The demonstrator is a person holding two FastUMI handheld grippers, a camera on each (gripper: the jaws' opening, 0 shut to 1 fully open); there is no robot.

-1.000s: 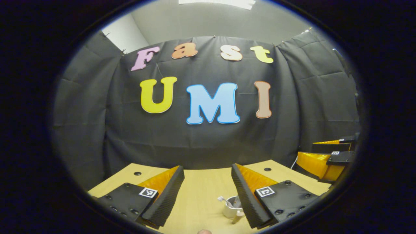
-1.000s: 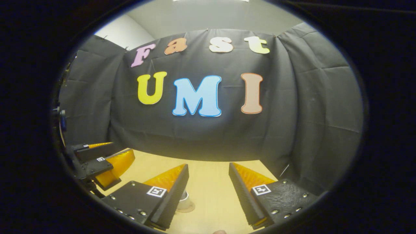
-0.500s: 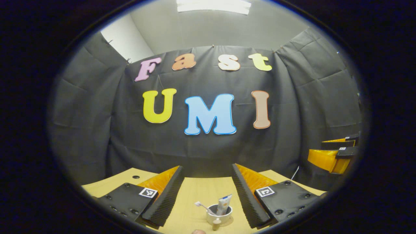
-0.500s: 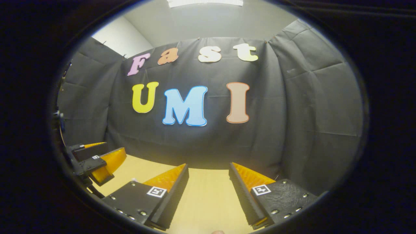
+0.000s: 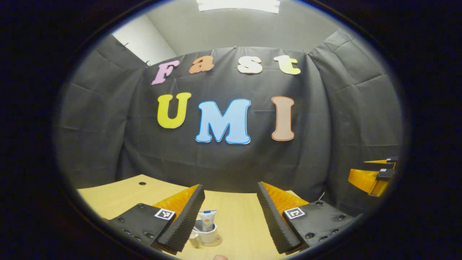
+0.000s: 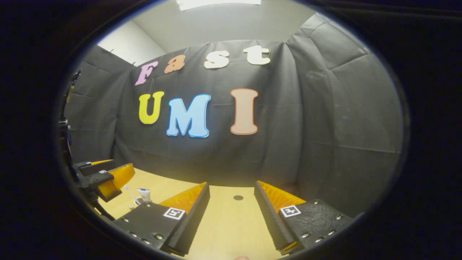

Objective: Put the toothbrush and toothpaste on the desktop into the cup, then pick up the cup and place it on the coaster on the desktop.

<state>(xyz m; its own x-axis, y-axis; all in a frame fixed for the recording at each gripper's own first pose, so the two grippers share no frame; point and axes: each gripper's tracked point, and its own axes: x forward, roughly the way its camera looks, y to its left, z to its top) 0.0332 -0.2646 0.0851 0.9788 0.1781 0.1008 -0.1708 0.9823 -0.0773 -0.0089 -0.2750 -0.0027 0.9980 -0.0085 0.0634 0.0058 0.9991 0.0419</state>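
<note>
in the left gripper view, the left gripper (image 5: 230,216) has its jaws spread wide with nothing between them, raised over the pale wooden desktop (image 5: 238,220). just past its left finger sits the small white ceramic cup (image 5: 206,234), resting on the round brown coaster (image 5: 216,242). the white toothpaste tube (image 5: 207,219) stands upright in the cup. the toothbrush is partly hidden behind the finger there. in the right gripper view, the right gripper (image 6: 231,213) is likewise wide and empty above the desktop. farther off to its left the thin white toothbrush (image 6: 129,192) and the tube rise beside the left gripper. the black cloth wall (image 5: 223,162) closes the back.
</note>
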